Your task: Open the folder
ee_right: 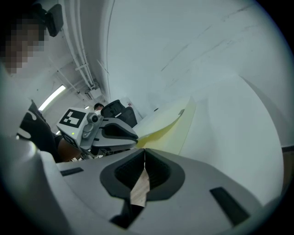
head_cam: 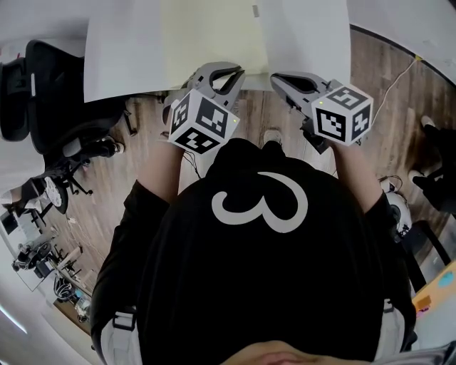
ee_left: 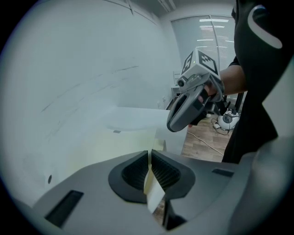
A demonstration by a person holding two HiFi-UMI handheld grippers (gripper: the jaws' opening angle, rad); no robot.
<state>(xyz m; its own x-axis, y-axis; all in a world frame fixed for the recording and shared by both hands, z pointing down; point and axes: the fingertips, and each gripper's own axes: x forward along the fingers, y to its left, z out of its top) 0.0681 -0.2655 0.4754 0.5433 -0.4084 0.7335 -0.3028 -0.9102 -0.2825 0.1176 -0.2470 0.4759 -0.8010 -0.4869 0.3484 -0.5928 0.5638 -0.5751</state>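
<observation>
The pale yellow folder (head_cam: 214, 36) lies flat on the white tabletop (head_cam: 121, 57), its near side along the tabletop's near edge and roughly midway between the two near corners. The person stands at that edge with both hands forward. The left tool (ee_left: 149, 153) reaches the folder's near side toward the left. Its jaws are closed to a narrow slit, with a thin pale sheet of the folder pinched between the ribbed pads (ee_left: 166, 172). In the right gripper view that sheet is the top cover. It is raised a little off the layer beneath, so a shallow yellow wedge shows between the two along the near side. The right tool (ee_right: 144, 153) sits just beside the left one, farther right along the same edge and pointing more nearly level. Its jaws are drawn together at the tips, right at the folder's edge. Whether they catch any of the lower layer I cannot tell. Only a strip of the wood floor (head_cam: 399, 85) shows through the gap behind the tips. A small grey tab (head_cam: 255, 11) lies on the folder near its far right corner.
</observation>
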